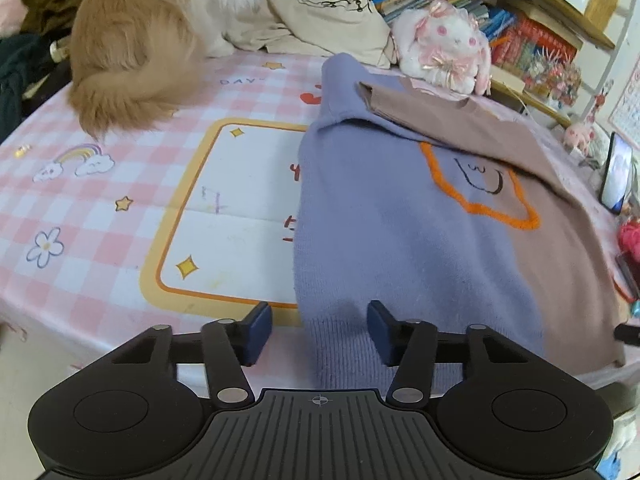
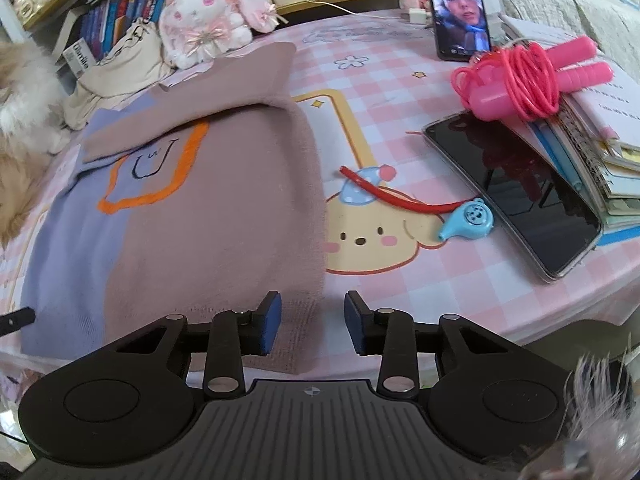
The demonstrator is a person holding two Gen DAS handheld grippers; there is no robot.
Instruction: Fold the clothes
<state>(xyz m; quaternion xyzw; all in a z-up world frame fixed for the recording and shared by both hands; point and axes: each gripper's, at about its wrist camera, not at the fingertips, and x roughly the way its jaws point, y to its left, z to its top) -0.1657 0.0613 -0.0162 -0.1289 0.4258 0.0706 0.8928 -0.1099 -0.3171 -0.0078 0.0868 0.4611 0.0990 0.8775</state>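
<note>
- Your left gripper (image 1: 319,330) is released, its blue pads spread wide with nothing between them but the sweater's lavender hem corner below.
- The sweater (image 1: 400,240) lies flat on the tablecloth (image 1: 100,220), straight ahead of that gripper and running off to its right; the lavender half is nearest, the mauve half beyond it to the right.
- Both sleeves are folded in across the chest, the mauve one lying on top over the orange-outlined patch (image 1: 480,184).
- Ahead and to the left of your left gripper a ginger-and-white cat (image 1: 136,52) sits on the cloth, apart from the sweater.
- Your right gripper (image 2: 313,322) is also released, pads apart, over the sweater's (image 2: 200,220) mauve hem corner; its left pad sits above the knit, its right pad above bare tablecloth (image 2: 400,292).
- To the right of that gripper and ahead lie a blue whistle (image 2: 468,218) on a red cord, a dark phone (image 2: 516,196) leaning on a stack of notebooks (image 2: 600,140), and a pink skipping rope (image 2: 528,76) on the stack.
- Far ahead, a second phone (image 2: 460,8) stands upright with its screen lit, and a plush rabbit (image 2: 208,16) sits just past the sweater's collar.
</note>
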